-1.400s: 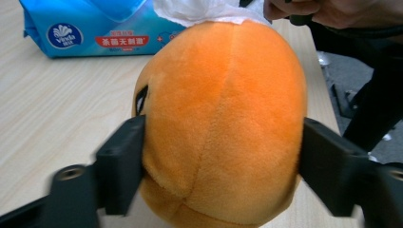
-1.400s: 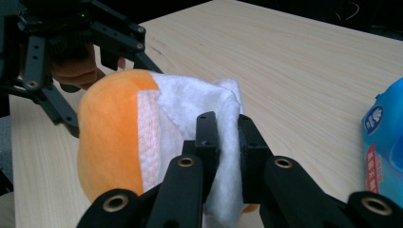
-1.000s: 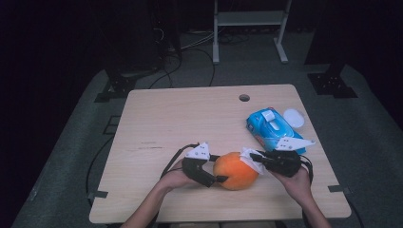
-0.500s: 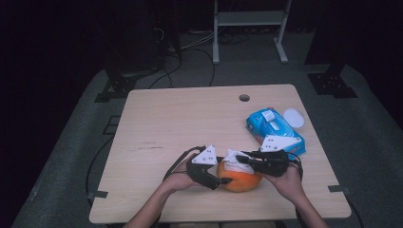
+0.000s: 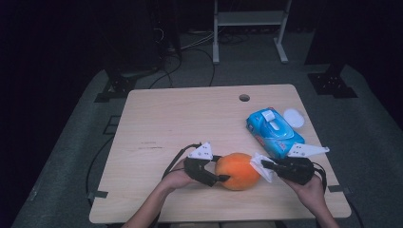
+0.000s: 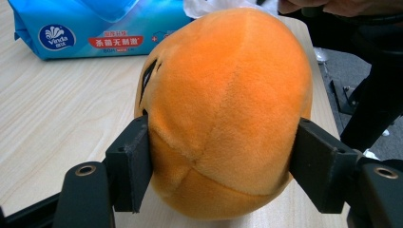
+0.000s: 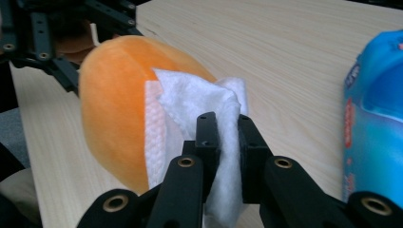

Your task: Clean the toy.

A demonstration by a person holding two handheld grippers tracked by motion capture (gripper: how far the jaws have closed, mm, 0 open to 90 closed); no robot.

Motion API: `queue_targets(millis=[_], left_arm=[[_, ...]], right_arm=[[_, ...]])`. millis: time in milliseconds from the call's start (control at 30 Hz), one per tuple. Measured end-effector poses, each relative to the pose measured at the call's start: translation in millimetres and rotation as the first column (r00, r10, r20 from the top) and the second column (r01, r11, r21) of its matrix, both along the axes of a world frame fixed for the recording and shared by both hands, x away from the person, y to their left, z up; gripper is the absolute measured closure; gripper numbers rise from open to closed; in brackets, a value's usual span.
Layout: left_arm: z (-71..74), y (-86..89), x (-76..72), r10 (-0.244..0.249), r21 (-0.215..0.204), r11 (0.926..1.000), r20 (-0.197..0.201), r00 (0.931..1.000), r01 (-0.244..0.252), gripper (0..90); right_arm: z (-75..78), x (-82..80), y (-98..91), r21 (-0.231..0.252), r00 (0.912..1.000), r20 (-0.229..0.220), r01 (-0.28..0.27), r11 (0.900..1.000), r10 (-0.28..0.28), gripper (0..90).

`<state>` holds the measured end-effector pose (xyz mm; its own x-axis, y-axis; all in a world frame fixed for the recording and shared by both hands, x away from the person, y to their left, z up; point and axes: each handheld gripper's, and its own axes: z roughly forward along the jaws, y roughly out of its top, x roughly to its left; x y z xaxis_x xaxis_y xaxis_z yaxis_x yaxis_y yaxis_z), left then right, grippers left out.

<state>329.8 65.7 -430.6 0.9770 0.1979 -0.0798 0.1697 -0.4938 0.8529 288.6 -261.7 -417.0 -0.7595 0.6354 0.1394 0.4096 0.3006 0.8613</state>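
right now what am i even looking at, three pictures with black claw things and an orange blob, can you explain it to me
There is no robot arm here. A person sits at a wooden table and holds a hand-held gripper, a tool with two black jaws, in each hand.

The high view looks down on the table from above the person. The other two pictures come from small cameras that ride on each tool and look along its jaws.

The left hand-held gripper is clamped on the orange plush toy, one jaw pressing on each side, as the left gripper view shows close up. Its jaws have just been closing on the toy.

The right hand-held gripper pinches a white wipe and holds it against the toy, likely to wipe it.

Also on the table lie a blue pack of wipes and a small white round lid or dish beside it.
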Motion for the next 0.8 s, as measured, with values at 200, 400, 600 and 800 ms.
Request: queue_targets(millis=[200, 400, 600, 800], left_arm=[[0.8, -1.5, 0.8, 0.016, -0.009, 0.9998, -0.017, 0.9997, -0.016, 28.9], [3.0, -8.3, -2.0, 0.027, -0.013, 0.9995, -0.010, 0.9996, -0.028, 28.1], [-2.3, -9.1, 0.3, 0.012, -0.057, 0.9983, -0.005, 0.9999, -0.012, 15.0], [-7.3, -11.9, 7.9, -0.013, -0.092, 0.9957, 0.024, 0.9996, 0.015, 9.0]], right_arm=[[10.3, 0.1, 17.6, 0.015, 0.9984, 0.026, -0.050, 0.9987, 0.049, 81.3], [28.8, 1.7, 49.1, 0.031, 0.9895, 0.084, -0.121, 0.9922, 0.118, 81.2], [23.4, 4.8, 53.1, -0.026, 0.9900, 0.076, -0.117, 0.9928, 0.119, 81.3], [14.6, 4.6, 19.4, 0.026, 0.9978, 0.049, -0.045, 0.9986, 0.044, 81.3]])
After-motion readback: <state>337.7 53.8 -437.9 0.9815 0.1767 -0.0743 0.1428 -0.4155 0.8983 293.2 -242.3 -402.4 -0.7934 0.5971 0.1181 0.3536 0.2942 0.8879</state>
